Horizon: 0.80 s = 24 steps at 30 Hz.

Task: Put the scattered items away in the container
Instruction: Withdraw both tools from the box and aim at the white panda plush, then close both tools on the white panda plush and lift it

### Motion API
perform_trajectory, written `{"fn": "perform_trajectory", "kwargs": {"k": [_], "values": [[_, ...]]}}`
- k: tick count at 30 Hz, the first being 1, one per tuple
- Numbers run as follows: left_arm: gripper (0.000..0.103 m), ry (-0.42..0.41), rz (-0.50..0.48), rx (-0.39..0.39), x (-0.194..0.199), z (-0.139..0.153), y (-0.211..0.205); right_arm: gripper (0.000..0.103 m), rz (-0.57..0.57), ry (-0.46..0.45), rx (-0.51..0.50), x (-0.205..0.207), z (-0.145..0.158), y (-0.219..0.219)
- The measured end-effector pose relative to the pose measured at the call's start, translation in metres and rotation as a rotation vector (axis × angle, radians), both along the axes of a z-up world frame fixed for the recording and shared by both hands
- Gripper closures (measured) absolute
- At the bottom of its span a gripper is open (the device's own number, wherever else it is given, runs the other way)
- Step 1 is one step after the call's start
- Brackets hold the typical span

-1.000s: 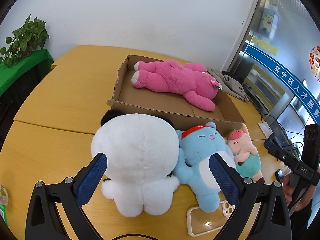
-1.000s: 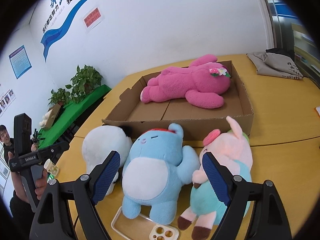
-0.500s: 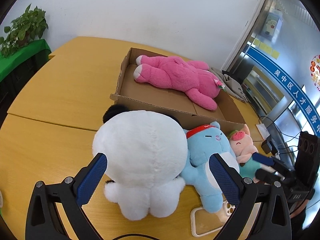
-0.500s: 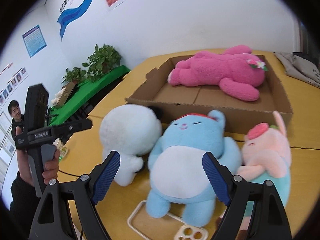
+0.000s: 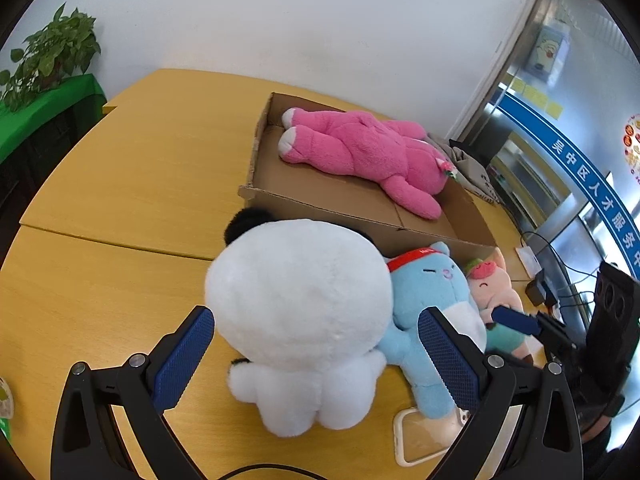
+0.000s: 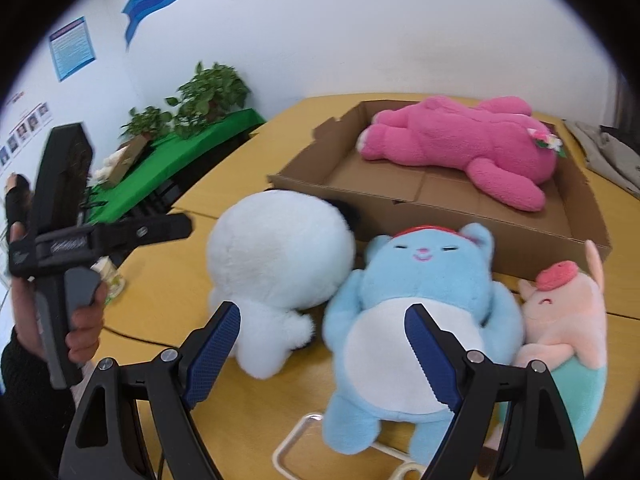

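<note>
Left gripper (image 5: 316,360) has been closing in on the white plush (image 5: 300,312), fingers spread wide, now flanking its body. Right gripper (image 6: 322,344), also wide and holding nothing, is hovering before the blue plush (image 6: 420,320). All three toys are lying against the cardboard box (image 5: 360,224) near wall; bare table (image 5: 120,184) is lying open leftward.

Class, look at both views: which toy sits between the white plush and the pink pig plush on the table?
The blue bear plush sits between the white plush and the pink pig plush, clearest in the right wrist view.
</note>
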State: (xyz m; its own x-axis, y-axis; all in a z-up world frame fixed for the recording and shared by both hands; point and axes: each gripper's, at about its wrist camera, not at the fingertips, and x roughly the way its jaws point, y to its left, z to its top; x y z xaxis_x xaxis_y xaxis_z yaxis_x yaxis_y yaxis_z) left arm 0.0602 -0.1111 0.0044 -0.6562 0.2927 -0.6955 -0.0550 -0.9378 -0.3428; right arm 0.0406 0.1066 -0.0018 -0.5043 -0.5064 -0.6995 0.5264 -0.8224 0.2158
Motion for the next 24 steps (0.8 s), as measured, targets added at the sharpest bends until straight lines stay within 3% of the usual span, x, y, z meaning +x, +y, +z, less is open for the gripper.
{"fn": "perform_trajectory", "kwargs": {"k": [10,19,24], "values": [[0.0,0.001,-0.046,-0.007,0.002,0.003,0.028,0.018,-0.072,0.023,0.058,-0.004,0.002,0.021],[0.0,-0.004,-0.034,-0.002,0.004,0.003,0.023,0.018,-0.037,-0.001,0.038,0.0,-0.003,0.016],[0.0,-0.02,-0.027,0.032,-0.005,-0.006,0.006,0.018,0.06,-0.046,-0.001,0.002,-0.013,-0.009]]}}
